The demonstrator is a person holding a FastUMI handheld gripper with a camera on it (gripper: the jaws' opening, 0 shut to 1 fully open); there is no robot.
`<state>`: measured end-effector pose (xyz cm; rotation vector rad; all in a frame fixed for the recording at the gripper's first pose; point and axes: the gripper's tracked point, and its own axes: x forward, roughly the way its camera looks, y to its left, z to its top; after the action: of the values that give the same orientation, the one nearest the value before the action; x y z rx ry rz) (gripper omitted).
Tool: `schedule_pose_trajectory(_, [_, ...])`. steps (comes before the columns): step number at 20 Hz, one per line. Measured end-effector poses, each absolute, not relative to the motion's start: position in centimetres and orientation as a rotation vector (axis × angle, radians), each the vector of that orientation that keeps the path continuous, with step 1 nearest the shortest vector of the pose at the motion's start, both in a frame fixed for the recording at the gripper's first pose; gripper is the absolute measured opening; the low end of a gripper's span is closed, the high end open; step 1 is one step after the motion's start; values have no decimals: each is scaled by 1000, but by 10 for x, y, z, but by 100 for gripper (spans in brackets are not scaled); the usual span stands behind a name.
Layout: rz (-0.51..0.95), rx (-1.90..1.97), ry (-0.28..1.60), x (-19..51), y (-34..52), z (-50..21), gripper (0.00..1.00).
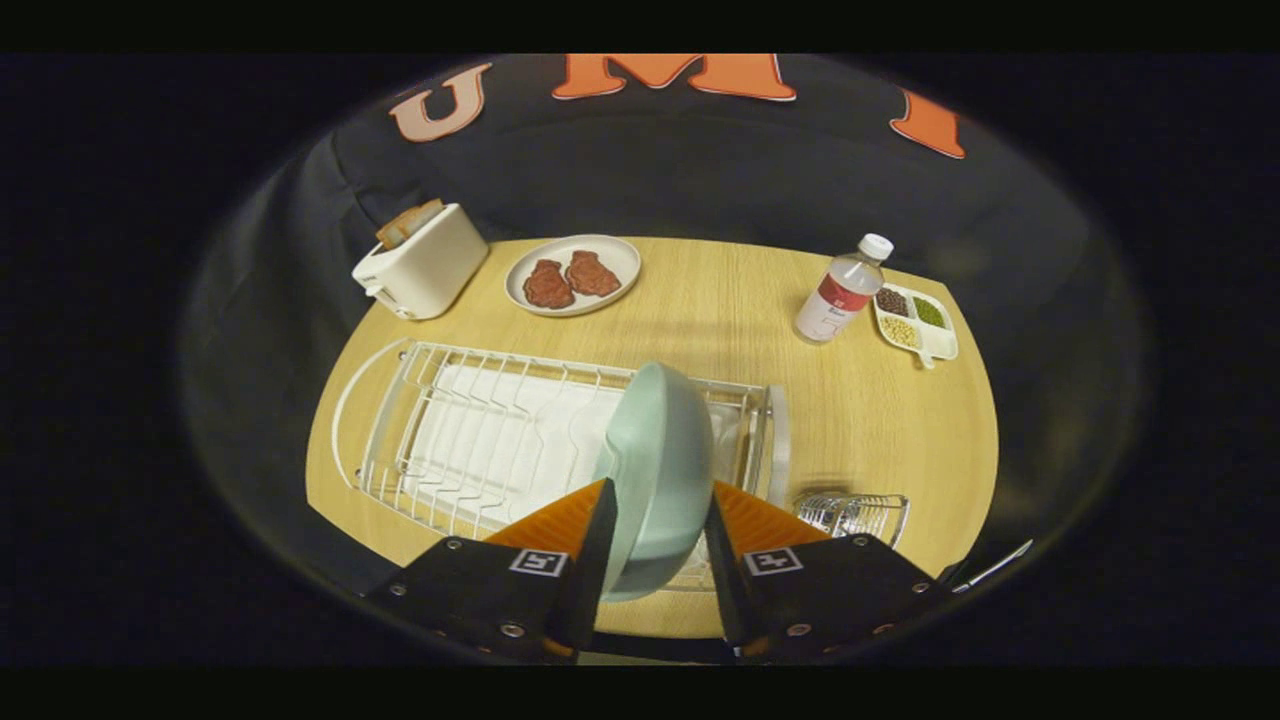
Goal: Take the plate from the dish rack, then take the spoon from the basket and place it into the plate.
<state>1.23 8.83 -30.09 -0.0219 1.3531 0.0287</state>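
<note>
A pale green plate (660, 470) stands on edge at the right end of the white wire dish rack (480, 430). My gripper (657, 545) has one finger on each side of the plate's near rim and is shut on it. To the right of the rack, just beyond my right finger, sits a small wire basket (855, 515). A thin metal handle, likely the spoon (992, 568), pokes out past the right finger near the table's edge; its bowl is hidden.
On the round wooden table (720, 320), a white toaster (420, 265) with bread stands at the far left. A plate with two meat pieces (572, 275), a water bottle (843, 290) and a divided dish of beans (915, 322) sit beyond the rack.
</note>
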Motion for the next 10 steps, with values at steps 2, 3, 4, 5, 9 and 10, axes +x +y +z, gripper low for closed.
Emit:
schedule_pose_trajectory(2, [-16, -45, 1372, 12, 88, -303, 42])
schedule_pose_trajectory(3, [-48, -58, 1384, 11, 87, -303, 40])
schedule_pose_trajectory(4, [-79, -72, 1396, 10, 84, -304, 38])
schedule_pose_trajectory(5, [-110, -81, 1410, 9, 83, -304, 37])
schedule_pose_trajectory(9, [-174, -103, 1420, 9, 85, -300, 29])
schedule_pose_trajectory(10, [-201, -111, 1408, 13, 83, -297, 28])
